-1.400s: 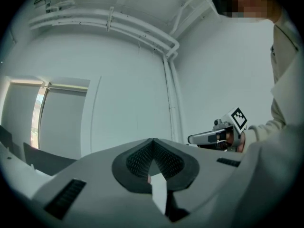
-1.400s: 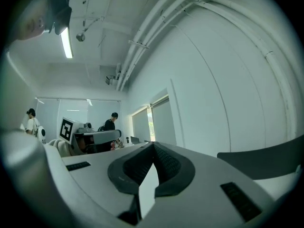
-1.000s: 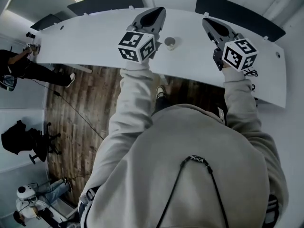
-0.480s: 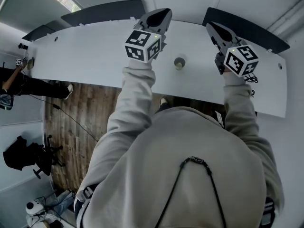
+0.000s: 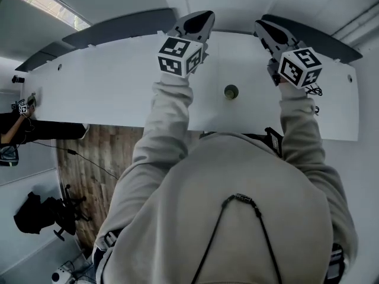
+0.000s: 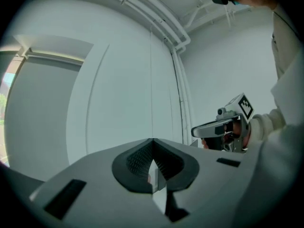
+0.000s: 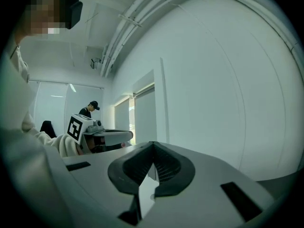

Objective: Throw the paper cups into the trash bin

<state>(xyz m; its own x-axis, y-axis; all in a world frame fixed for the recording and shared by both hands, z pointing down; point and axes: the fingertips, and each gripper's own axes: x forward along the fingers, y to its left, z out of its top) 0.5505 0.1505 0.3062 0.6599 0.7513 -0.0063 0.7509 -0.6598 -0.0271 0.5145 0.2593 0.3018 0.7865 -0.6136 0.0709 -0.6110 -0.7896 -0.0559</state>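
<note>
One paper cup stands open side up on the long white table, between my two arms and nearer to me than both grippers. My left gripper is held level above the table's far edge, jaws shut with nothing between them. My right gripper is level beside it, also shut and holding nothing. Each gripper view shows the other gripper against a plain white wall. No trash bin is in view.
Dark curved panels run along the table's far side. A black cable lies at the table's right end. Wood floor lies left of me, with a person and a dark office chair beyond.
I have moved up to the table: it and the cup have slid down the head view toward me, and both grippers now reach over the table's far edge. Both jaws stay shut.
</note>
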